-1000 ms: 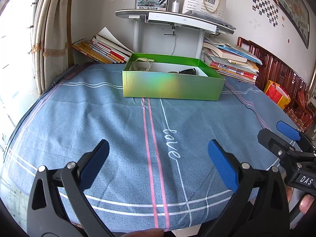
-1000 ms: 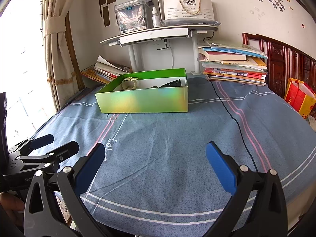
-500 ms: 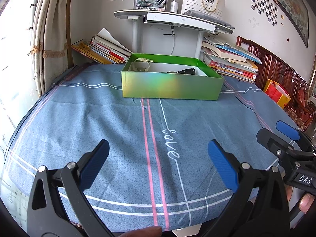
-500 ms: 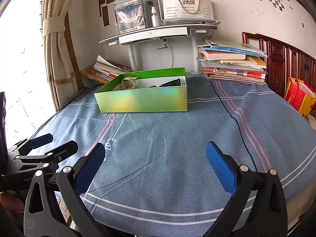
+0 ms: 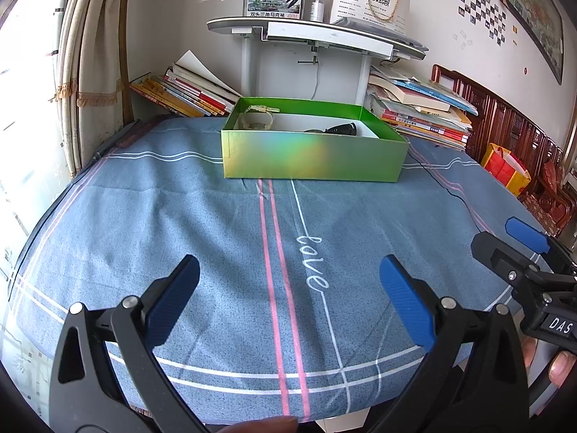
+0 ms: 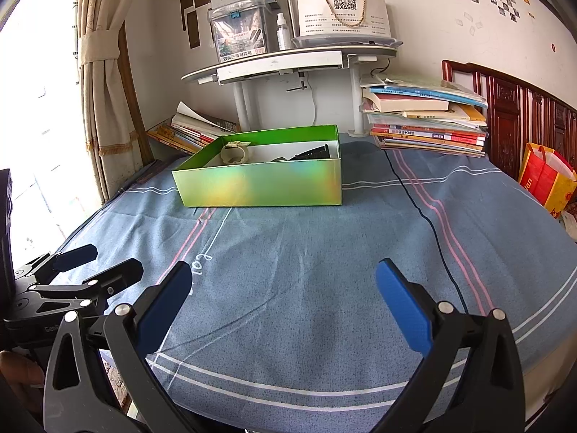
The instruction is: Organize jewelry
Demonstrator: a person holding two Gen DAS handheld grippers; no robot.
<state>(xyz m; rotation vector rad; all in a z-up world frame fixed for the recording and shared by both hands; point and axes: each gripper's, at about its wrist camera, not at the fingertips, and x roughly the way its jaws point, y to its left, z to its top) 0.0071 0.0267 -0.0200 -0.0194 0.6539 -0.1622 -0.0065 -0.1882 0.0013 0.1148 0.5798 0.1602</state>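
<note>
Left gripper (image 5: 288, 288) fingers spread wide, nothing between them, hanging over the blue bedsheet (image 5: 202, 223) at the near edge. Right gripper (image 6: 283, 292) same: fingers wide apart, empty, just beside the left one.

Jewelry sits well ahead of both, inside the green box (image 5: 313, 160) near the far side of the bed, in front of the white shelf stand (image 5: 306, 36) and between the book stacks (image 6: 425, 119).

- Pale watch (image 6: 234, 153): far-left corner of the box, strap curled into a loop standing on edge, loose strap end poking toward the back wall. Looks light; strap probably flexible and will squash under pinch. Best hold, I'd say: across the strap loop, not the face, which may be slick and scratchable.
- Dark item (image 6: 312, 152): right half of the box, long axis roughly along the box length, tilted up toward the right wall. Cannot tell what it is; mostly hidden by the front wall. Likely stiff; grip mid-length, across the narrow width.

Box walls are tall, so I'd approach from above.
</note>
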